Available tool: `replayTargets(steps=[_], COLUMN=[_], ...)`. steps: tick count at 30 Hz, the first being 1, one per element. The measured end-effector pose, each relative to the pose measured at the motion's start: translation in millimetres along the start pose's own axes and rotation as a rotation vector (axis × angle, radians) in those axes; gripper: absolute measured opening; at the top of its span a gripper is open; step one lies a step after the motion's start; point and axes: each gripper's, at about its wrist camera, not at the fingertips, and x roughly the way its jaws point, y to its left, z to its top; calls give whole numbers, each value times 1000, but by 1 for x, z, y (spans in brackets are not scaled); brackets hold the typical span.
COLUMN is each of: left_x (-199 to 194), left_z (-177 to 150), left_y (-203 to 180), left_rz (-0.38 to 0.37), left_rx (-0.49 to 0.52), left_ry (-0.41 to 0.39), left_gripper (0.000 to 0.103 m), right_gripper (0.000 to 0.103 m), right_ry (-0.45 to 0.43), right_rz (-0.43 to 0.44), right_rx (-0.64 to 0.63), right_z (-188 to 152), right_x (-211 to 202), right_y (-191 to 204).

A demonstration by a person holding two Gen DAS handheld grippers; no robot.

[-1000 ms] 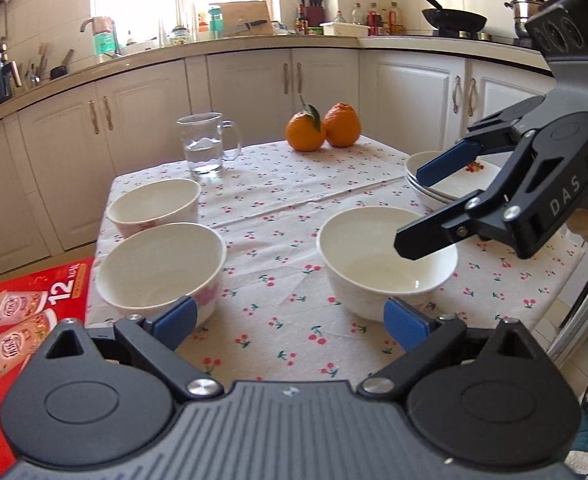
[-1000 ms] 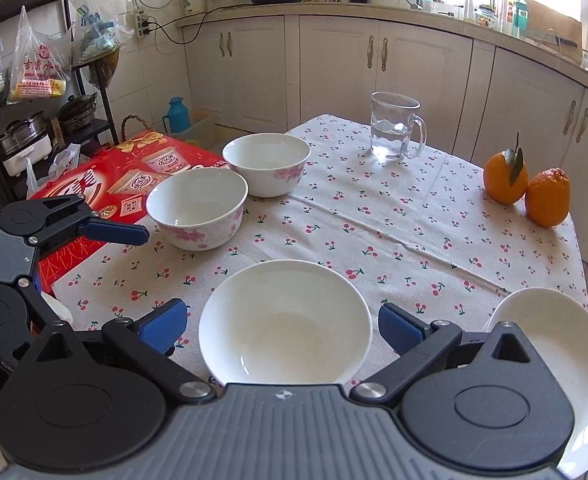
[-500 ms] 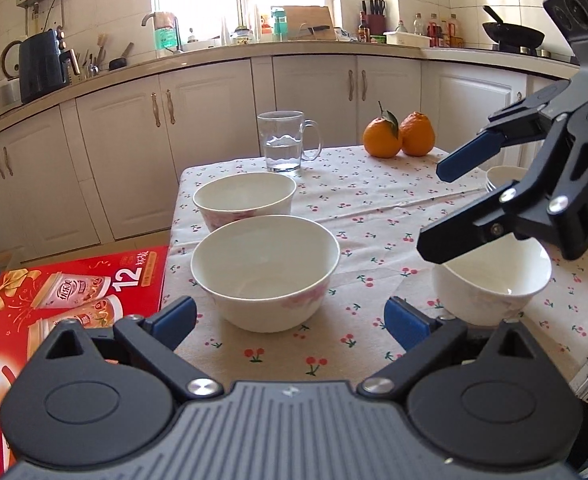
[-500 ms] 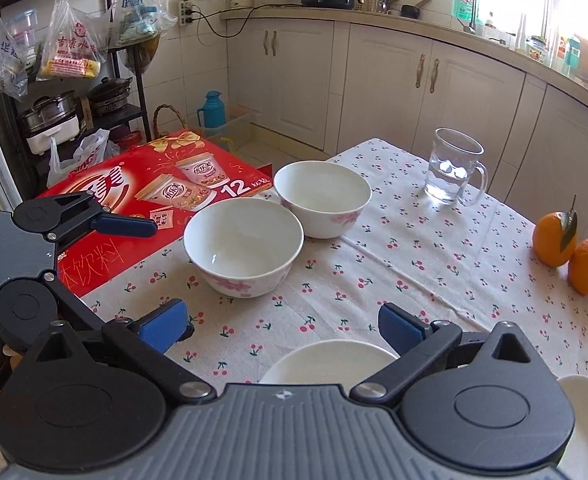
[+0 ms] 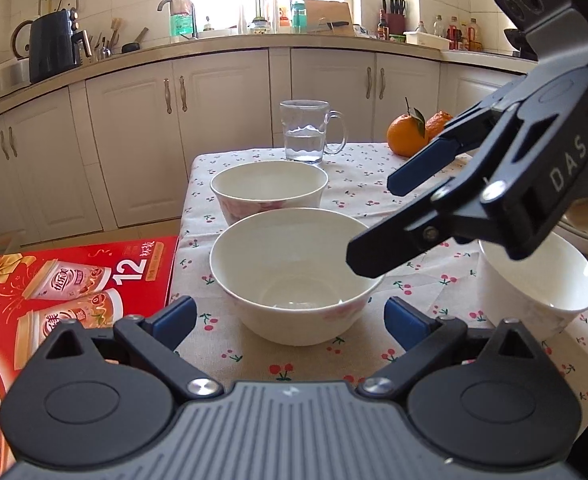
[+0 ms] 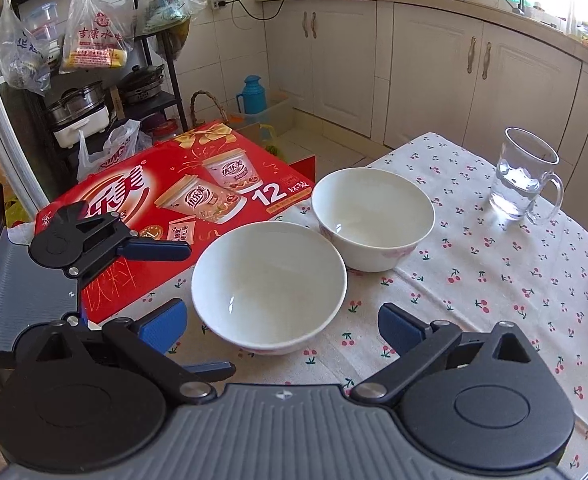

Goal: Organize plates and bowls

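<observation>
Three white bowls with pink flowers stand on the cherry-print tablecloth. My left gripper (image 5: 289, 316) is open, its jaws either side of the near bowl (image 5: 294, 276). A second bowl (image 5: 269, 188) stands behind it. A third bowl (image 5: 542, 284) is at the right, partly hidden by my right gripper (image 5: 378, 224), which hangs open above the table. In the right wrist view my right gripper (image 6: 281, 324) faces the near bowl (image 6: 269, 284), with the second bowl (image 6: 372, 218) beyond. A plate edge (image 5: 586, 236) shows at far right.
A glass mug of water (image 5: 306, 132) and two oranges (image 5: 408, 136) stand at the table's far side. A red carton (image 6: 173, 208) lies left of the table. Cabinets (image 5: 221, 128) run behind. A shelf with pots and bags (image 6: 85, 92) stands left.
Both grippers have swung left across the table. The left one now frames the near left bowl. The right one has left the right bowl and now faces the two left bowls.
</observation>
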Motion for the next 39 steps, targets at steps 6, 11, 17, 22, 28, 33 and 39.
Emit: replayTargets(steps=[6,11,17,22,28,33,39], left_x=[8,12,11,11,12,15,16], left_z=[2,4,3,4,6,6,7], left_y=[1,2,1,-4,-3,0,1], left_rz=[-22,-33,-33,-22,-31,-48,-50], left_rx=[-5,-13,5,47,60,42,47], left_ry=[-1,2,-1,-2,3,10,16], left_gripper=[98,94,94,94,91,91,91], right_gripper=[98,88,75,70,65,65,65], right_ry=[34,64,91,101,106,106,111], right_rz=[27,56,92,95,104,106,109], right_rx=[18,40,85,83,77,76,74], right_z=[13,19,23,24,24,23,23], right_x=[23,39,54,58,60,61,62], right_y=[-15,-24,-32,-32,-30,-30,-30])
